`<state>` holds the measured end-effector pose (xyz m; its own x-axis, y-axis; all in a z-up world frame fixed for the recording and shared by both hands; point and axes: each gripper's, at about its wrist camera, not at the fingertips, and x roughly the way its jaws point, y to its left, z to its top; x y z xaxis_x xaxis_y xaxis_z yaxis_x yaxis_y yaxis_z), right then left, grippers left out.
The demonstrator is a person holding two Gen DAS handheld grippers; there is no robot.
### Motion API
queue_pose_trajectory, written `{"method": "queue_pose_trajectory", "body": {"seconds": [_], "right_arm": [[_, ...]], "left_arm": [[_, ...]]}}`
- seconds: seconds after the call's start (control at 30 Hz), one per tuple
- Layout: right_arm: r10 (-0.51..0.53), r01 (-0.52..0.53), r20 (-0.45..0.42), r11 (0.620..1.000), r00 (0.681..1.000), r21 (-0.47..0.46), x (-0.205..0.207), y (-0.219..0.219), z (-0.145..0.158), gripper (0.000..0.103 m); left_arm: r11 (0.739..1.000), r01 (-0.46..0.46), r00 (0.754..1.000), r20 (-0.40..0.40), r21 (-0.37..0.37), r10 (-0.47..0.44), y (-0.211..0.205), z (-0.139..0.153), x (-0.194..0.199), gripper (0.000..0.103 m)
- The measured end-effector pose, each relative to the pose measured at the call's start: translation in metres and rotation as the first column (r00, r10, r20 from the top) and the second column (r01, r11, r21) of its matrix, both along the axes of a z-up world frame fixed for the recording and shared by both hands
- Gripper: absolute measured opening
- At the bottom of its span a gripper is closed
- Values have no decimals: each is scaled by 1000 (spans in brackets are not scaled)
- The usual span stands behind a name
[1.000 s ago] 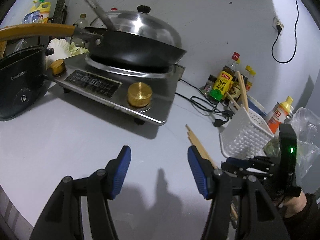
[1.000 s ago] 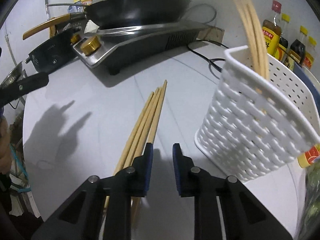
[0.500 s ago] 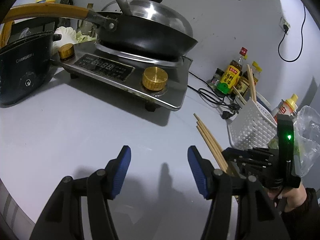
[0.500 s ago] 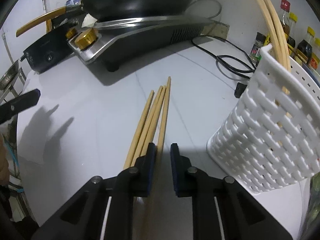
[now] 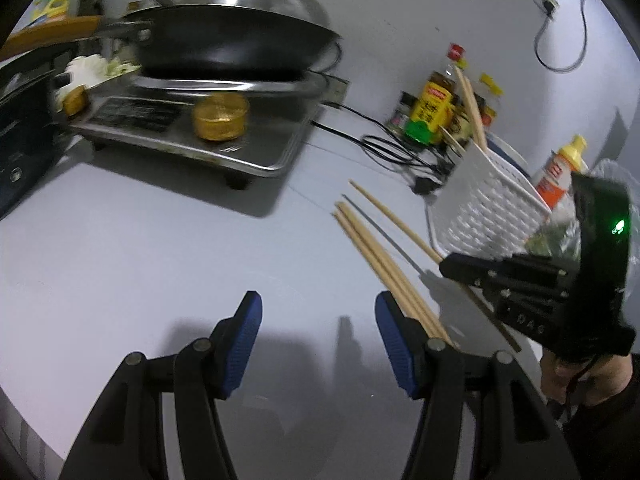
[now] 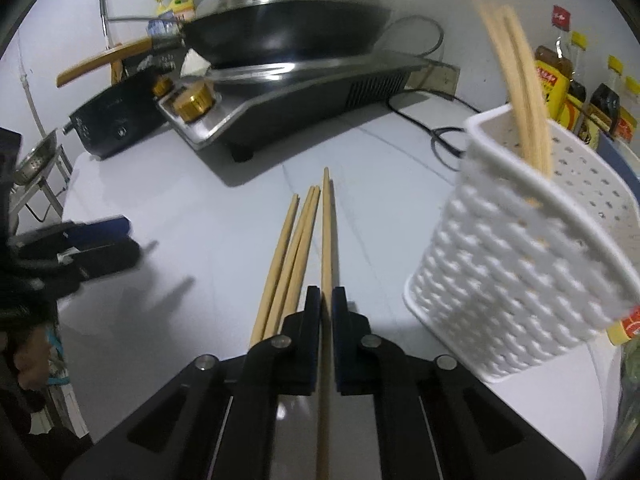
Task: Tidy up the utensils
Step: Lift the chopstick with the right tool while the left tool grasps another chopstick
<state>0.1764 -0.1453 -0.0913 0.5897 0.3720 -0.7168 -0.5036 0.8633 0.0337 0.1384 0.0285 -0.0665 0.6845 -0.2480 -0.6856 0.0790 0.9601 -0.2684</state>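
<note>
Several wooden chopsticks [image 6: 294, 240] lie side by side on the white counter [image 6: 192, 208]. My right gripper [image 6: 326, 294] is shut on one chopstick [image 6: 326, 220], which runs forward between its blue pads and sits slightly apart from the others. The left wrist view shows that chopstick [image 5: 394, 219] raised above the loose ones [image 5: 380, 264], with the right gripper [image 5: 446, 268] clamped on it. A white perforated holder [image 6: 520, 264] with several chopsticks in it stands just right. My left gripper [image 5: 318, 320] hovers open over bare counter, left of the loose chopsticks.
An induction cooker [image 5: 208, 136] carrying a lidded black wok [image 5: 236, 40] stands at the back. Sauce bottles [image 5: 434, 112] and a black power cord [image 5: 384, 148] sit behind the holder. A black appliance [image 6: 116, 120] is at the far left. A plastic bag [image 5: 616, 184] lies at the right.
My right gripper closed on one chopstick and lifted it slightly off the bundle. The left gripper moved forward and down, staying open.
</note>
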Motion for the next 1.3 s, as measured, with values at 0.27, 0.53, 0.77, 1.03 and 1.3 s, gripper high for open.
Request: {"method": "queue_pose_trajectory", "body": {"seconds": [0.27, 0.53, 0.77, 1.03, 1.3], "right_arm": [[12, -14, 30, 999, 999, 48, -24, -32, 14, 5], [-16, 12, 36, 995, 999, 98, -38, -72, 13, 5], [-18, 13, 42, 992, 999, 126, -41, -84, 12, 5], [-8, 3, 39, 990, 999, 138, -40, -83, 9, 5], [-15, 10, 35, 990, 999, 139, -38, -87, 8, 5]], "left_arm": [[995, 76, 997, -29, 63, -74, -54, -3, 13, 59], [970, 80, 996, -53, 228, -69, -86, -12, 30, 59], [940, 65, 997, -68, 335, -45, -84, -18, 31, 59], [953, 42, 999, -41, 299, -31, -74, -4, 30, 59], [938, 82, 996, -70, 338, -62, -90, -16, 34, 59]]}}
